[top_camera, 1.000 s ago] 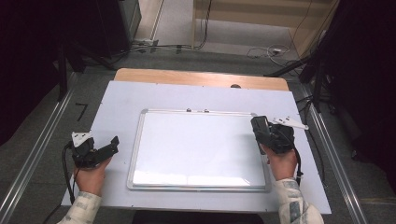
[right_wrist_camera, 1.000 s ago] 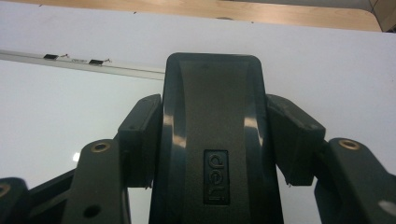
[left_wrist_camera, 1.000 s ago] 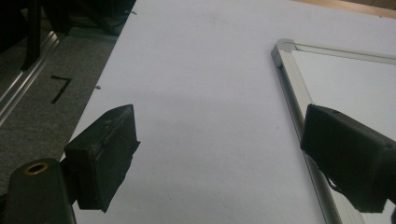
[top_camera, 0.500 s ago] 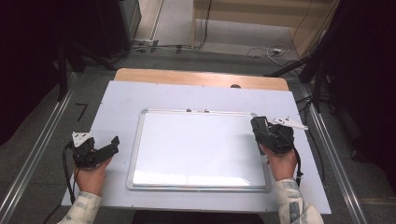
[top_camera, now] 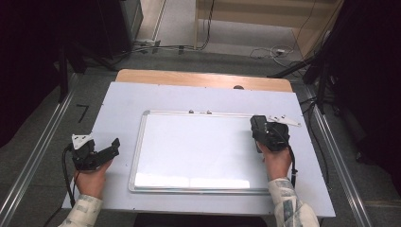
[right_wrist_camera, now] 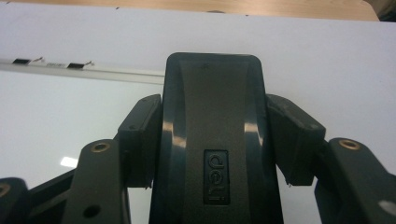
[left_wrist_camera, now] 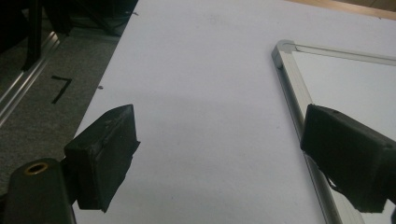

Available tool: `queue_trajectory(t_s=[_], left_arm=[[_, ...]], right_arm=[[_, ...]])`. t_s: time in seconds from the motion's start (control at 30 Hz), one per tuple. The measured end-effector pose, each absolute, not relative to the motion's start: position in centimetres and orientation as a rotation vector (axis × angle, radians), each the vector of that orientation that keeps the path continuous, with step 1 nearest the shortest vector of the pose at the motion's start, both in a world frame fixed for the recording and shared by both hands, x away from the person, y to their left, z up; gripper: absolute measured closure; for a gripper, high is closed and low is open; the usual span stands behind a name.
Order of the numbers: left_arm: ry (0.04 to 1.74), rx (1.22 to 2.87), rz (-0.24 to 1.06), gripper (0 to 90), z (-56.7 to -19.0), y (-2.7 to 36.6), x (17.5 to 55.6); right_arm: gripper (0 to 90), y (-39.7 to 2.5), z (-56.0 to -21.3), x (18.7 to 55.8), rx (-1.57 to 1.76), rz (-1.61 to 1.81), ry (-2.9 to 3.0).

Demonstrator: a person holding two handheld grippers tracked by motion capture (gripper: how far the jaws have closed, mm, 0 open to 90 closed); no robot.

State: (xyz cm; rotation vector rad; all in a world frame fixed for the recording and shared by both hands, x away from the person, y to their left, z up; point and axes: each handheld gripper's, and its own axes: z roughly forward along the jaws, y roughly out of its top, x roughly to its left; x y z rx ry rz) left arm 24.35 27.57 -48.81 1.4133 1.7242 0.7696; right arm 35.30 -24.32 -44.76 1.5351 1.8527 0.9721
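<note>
A white whiteboard (top_camera: 198, 151) with a silver frame lies flat in the middle of the pale table (top_camera: 123, 101). My right gripper (top_camera: 259, 128) rests over the board's upper right part, shut on a black board eraser (right_wrist_camera: 212, 140) with a small logo; the jaws press both of its long sides. The board surface (right_wrist_camera: 60, 112) looks blank. Left of the board's frame (left_wrist_camera: 292, 79), my left gripper (top_camera: 111, 149) hovers low over bare table. It stands open with nothing between its pads (left_wrist_camera: 105, 156).
A wooden strip (top_camera: 203, 79) runs along the table's far edge. Metal rails (top_camera: 40, 156) flank the table on both sides. Cables (top_camera: 269, 52) lie on the floor beyond, and a black tape mark (top_camera: 82, 112) sits on the floor at left. Two small clips (top_camera: 198, 112) sit on the board's top frame.
</note>
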Motion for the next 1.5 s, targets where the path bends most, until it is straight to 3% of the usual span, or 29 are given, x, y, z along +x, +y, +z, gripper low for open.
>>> queue_trajectory(t_s=[0.8, 0.83, 0.93, 1.5], left_arm=[[1.722, 1.414, 0.766, 11.4, -48.8, 27.7, 24.4], [1.723, 1.413, 0.765, 11.4, -48.8, 27.7, 24.4], [1.724, 1.410, 0.763, 11.4, -48.8, 27.7, 24.4], [1.723, 1.425, 0.770, 11.4, -48.9, 27.5, 24.5]], right_arm=[[38.0, -21.7, -48.2, 40.7, 1.712, 0.752, 1.825], [37.8, -21.7, -48.4, 40.7, 1.709, 0.755, 1.821], [26.2, -21.8, -48.4, 40.8, 1.737, 0.778, 1.837], [21.7, -24.8, -46.8, 36.9, 1.595, 0.954, 1.907]])
